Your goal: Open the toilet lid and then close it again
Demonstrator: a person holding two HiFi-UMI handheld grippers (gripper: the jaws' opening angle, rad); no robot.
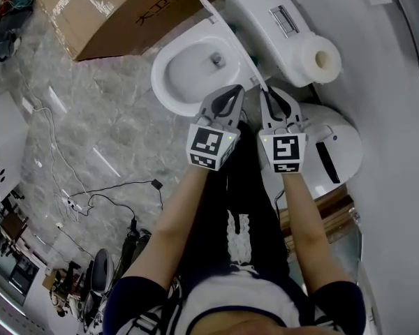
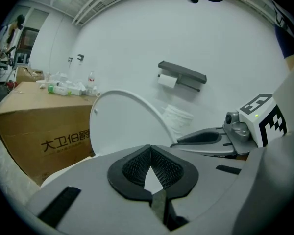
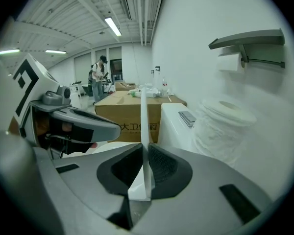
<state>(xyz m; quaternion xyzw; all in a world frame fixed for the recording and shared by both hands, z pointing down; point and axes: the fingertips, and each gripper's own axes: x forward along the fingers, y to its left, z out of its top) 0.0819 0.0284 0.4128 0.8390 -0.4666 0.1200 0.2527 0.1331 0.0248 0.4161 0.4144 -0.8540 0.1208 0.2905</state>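
The white toilet lid stands nearly upright on edge over the open bowl. My right gripper is shut on the lid's near rim. In the right gripper view the thin lid edge runs up between the pads of that gripper. My left gripper hovers just left of it over the bowl's near side, shut with nothing in it. In the left gripper view the lid's broad face rises beyond the shut left gripper, and the right gripper shows at the right.
The tank carries a toilet paper roll. A cardboard box stands beyond the bowl. A white domed bin sits at my right, cables trail over the marble floor at left. A wall paper holder hangs right.
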